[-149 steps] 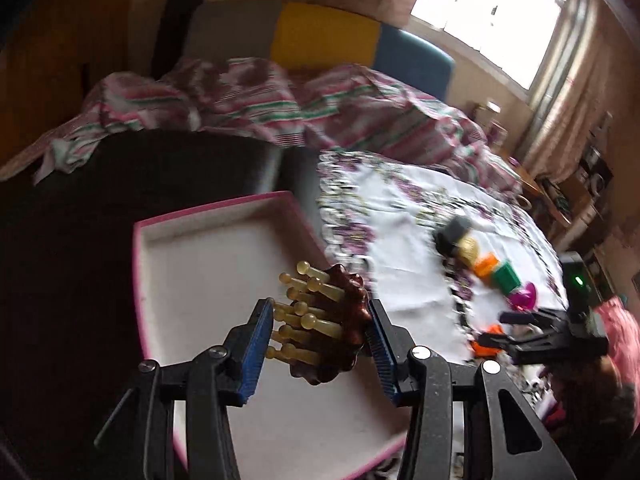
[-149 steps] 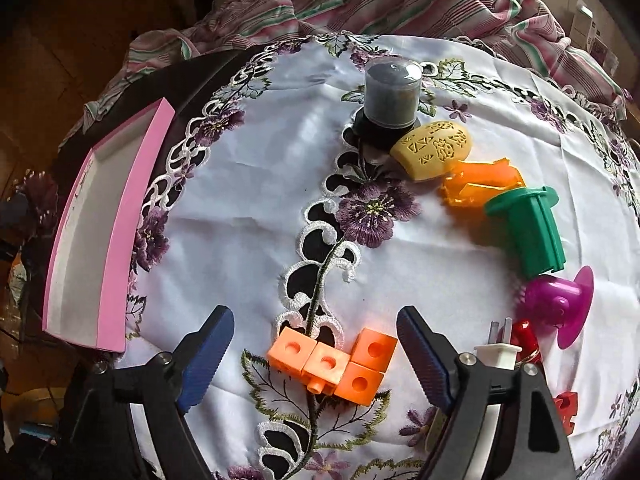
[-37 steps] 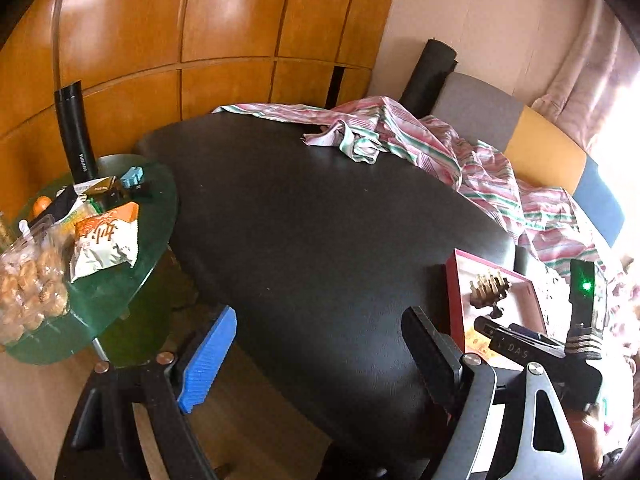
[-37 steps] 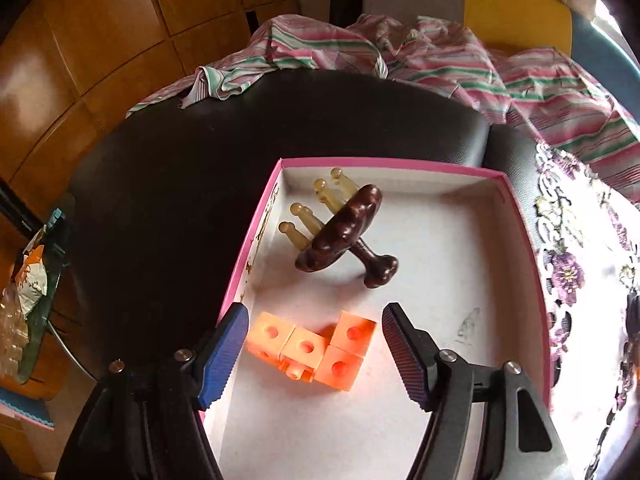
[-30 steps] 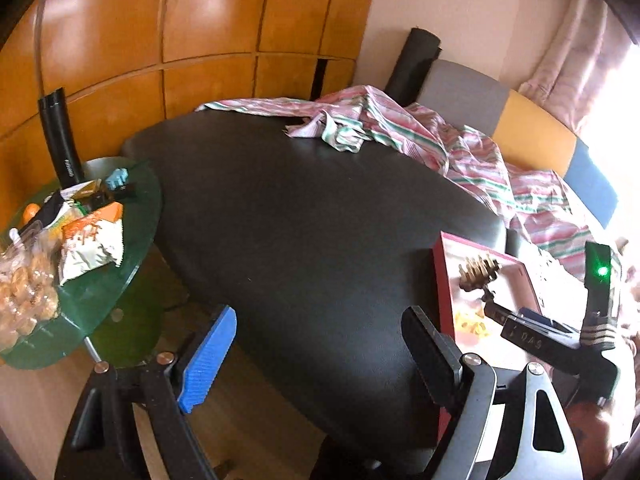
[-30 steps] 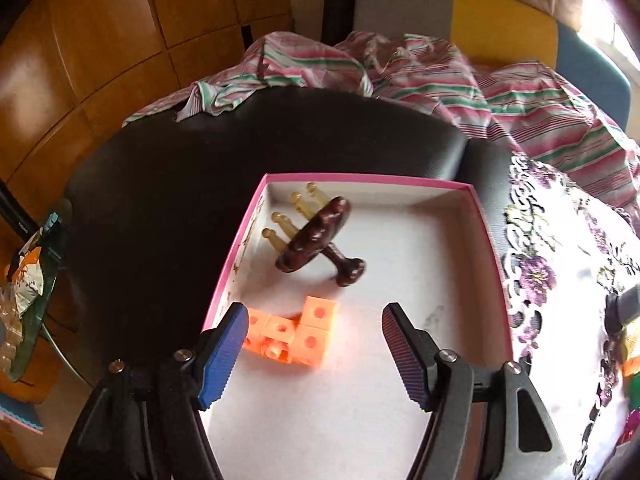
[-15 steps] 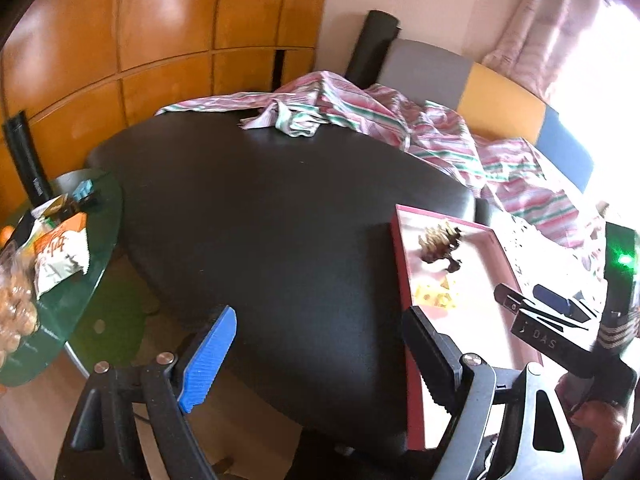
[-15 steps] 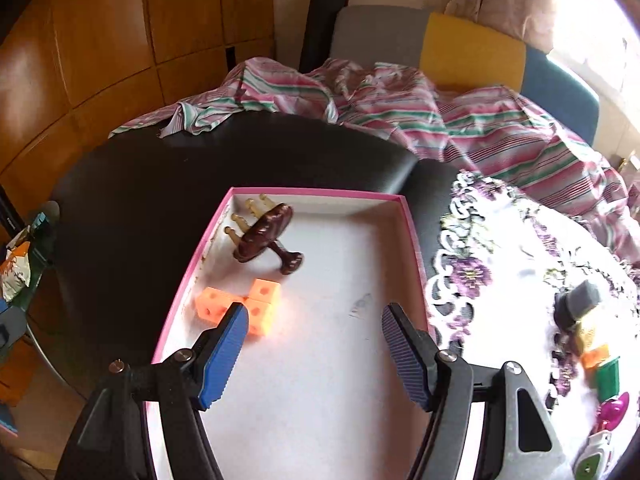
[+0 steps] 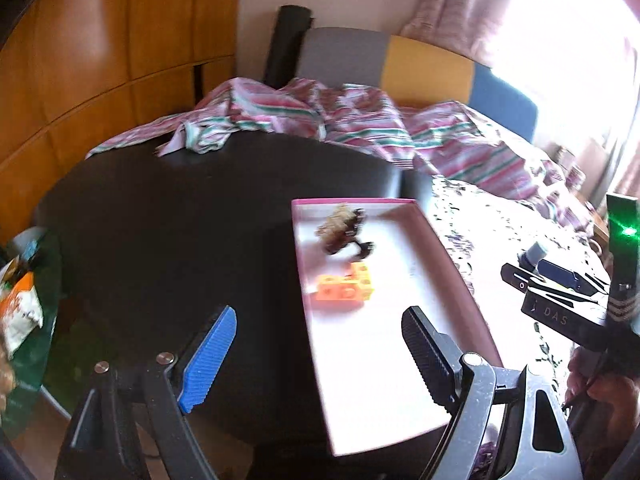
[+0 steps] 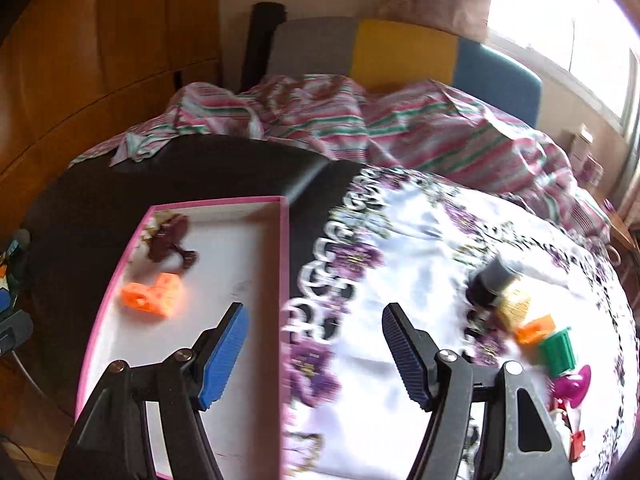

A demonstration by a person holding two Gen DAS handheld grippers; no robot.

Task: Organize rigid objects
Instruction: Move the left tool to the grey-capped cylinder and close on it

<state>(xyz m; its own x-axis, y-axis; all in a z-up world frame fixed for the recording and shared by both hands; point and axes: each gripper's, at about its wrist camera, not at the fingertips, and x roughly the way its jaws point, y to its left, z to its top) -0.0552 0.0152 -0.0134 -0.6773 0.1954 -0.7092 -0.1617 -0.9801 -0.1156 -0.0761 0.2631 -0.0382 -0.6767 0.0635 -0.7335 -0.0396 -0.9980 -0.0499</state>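
Floral tablecloth (image 10: 420, 240) (toys clustered right), pink-rimmed tray (image 10: 284, 248), both tongs released, empty.

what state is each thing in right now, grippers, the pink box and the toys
left gripper: open, empty
right gripper: open, empty
pink box: open-topped, two items inside
brown massager: in box, tipped over
orange blocks: joined, in box
green toy: on tablecloth, not boxed
magenta toy: on tablecloth, not boxed

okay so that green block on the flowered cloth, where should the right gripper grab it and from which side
Probably from above, pads across the narrow body of the green block, below its flared rim. It lies tipped between the orange piece and magenta spool, so avoid those crowded sides. Blur hides detail.
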